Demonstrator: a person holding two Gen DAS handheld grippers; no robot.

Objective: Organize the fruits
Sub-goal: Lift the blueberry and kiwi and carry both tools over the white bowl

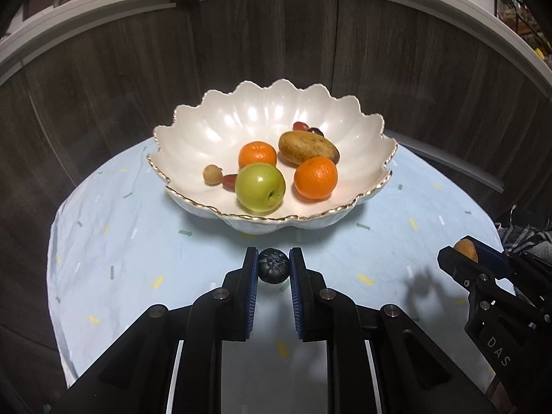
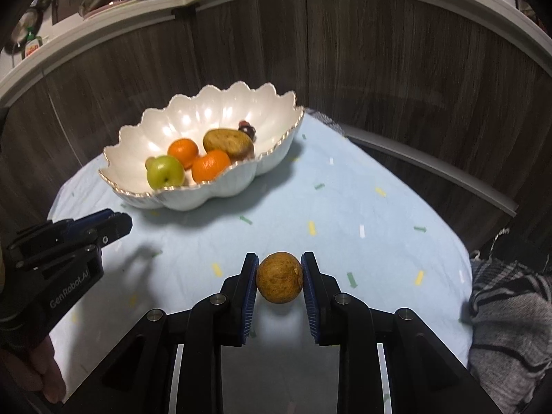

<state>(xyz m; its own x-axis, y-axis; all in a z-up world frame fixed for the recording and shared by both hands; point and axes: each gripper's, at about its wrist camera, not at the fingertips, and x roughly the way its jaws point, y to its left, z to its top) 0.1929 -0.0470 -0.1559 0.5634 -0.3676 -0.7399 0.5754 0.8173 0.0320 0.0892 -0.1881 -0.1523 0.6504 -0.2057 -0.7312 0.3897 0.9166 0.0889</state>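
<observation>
Two oranges (image 1: 315, 177), a green apple (image 1: 260, 188) and a brown oblong fruit (image 1: 308, 147), lying crosswise, sit in the scalloped bowl (image 1: 193, 117); the left gripper (image 1: 273, 266) clamps a dark berry (image 1: 273, 265); the right gripper (image 2: 279, 277) clamps a round brown fruit (image 2: 279, 277) above the tablecloth (image 2: 362, 200).

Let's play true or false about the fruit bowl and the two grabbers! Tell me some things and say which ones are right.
1. The left gripper holds a small dark round fruit. True.
2. The right gripper is empty. False: it pinches a brown round fruit.
3. The green apple sits in the white bowl. True.
4. There are three oranges in the bowl. False: only two, one orange behind the apple and another orange beside it.
5. The bowl stands on a light blue cloth. True.
</observation>
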